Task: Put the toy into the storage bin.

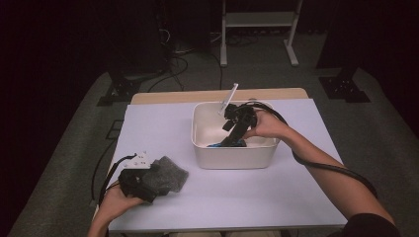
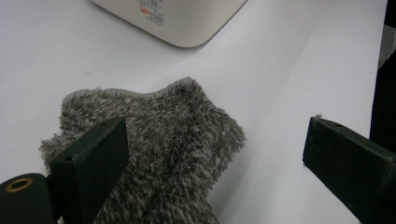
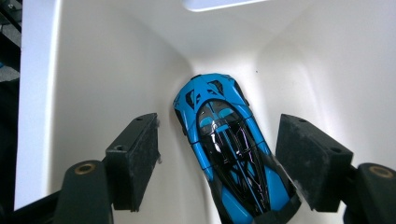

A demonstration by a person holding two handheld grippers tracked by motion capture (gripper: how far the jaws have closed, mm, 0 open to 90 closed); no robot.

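Here, the scene as you had it:
Toy car: a glossy blue and black toy car lay on the floor of the white bin, nose toward a rounded corner; the high view gave you just a blue sliver of it.
Right gripper: your right gripper reached down inside the bin, jaws spread on either side of the car; whether the pads touched it, I could not tell. From above, your right hand hid those jaws.
Bin: smooth, matte plastic with curved walls, sitting on the white table.
Cloth: a shaggy grey cloth with a stitched hem lay near the bin.
Left gripper: your left gripper rested over the cloth, jaws released and wide apart, one pad over the pile.
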